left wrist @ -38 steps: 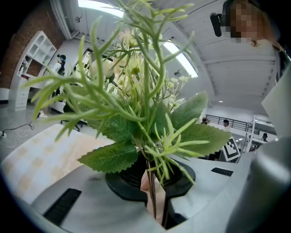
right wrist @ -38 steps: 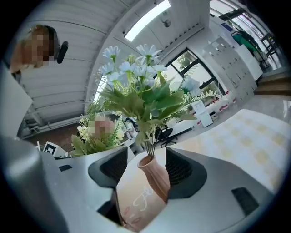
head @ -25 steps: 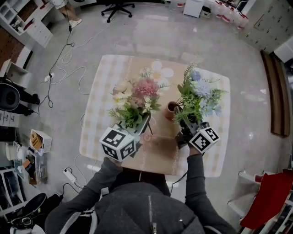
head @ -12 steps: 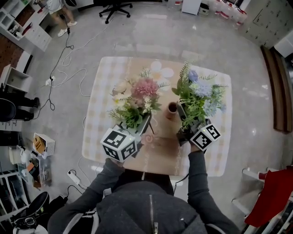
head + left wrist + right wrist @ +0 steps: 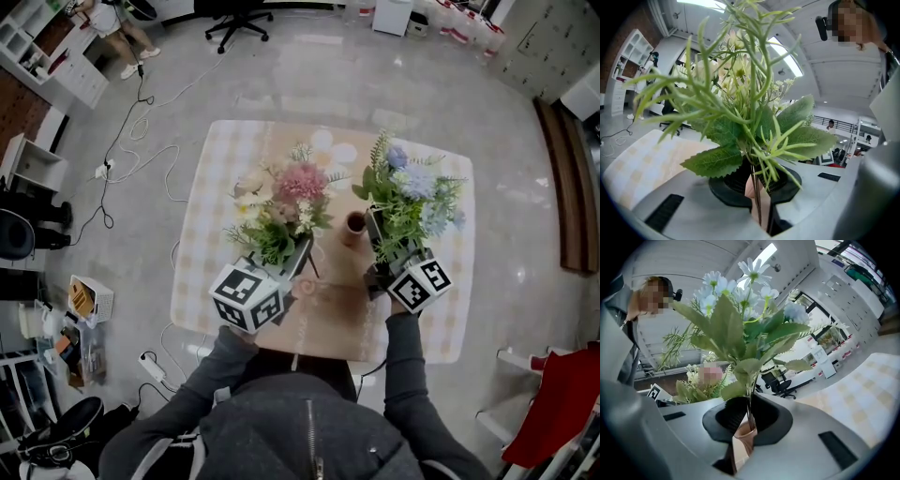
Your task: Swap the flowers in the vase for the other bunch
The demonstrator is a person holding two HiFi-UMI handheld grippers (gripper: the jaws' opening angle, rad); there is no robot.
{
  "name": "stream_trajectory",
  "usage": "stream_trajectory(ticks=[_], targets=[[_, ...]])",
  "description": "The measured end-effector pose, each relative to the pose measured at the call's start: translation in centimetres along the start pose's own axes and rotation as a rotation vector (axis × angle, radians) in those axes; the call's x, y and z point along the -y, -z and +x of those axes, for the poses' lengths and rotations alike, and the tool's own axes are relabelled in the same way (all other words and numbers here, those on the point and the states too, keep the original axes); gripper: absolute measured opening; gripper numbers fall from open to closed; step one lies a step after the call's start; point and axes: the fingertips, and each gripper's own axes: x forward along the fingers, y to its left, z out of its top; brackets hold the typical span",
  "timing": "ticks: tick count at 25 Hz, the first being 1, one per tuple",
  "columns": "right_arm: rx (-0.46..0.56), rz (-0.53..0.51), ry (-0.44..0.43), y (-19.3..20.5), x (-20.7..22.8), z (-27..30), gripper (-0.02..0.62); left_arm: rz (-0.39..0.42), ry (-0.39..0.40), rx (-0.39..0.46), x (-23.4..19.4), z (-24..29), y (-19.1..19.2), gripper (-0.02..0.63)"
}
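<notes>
Head view: the left gripper (image 5: 757, 186) is clamped on the stems of the pink-and-cream flower bunch (image 5: 284, 199). The right gripper (image 5: 748, 420), whose jaws have just been closing, pinches the blue-and-white flower bunch (image 5: 413, 194). The small brown vase (image 5: 354, 225) stands between both bunches on the pale checked table (image 5: 214, 187).

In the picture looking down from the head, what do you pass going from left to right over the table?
pink flower bunch → brown vase → blue flower bunch
</notes>
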Motion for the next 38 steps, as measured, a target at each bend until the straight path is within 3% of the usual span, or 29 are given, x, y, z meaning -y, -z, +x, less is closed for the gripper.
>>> stream_trajectory(ticks=[18, 38], targets=[[-0.007, -0.204, -0.027, -2.8, -3.6, -0.4, 0.029, 0.030, 0.045, 0.037, 1.9, -1.2, -1.3, 0.043], [0.081, -0.310, 0.000, -8.2, -7.4, -1.2, 0.029, 0.067, 0.133, 0.065, 3.6, -3.1, -3.2, 0.043]])
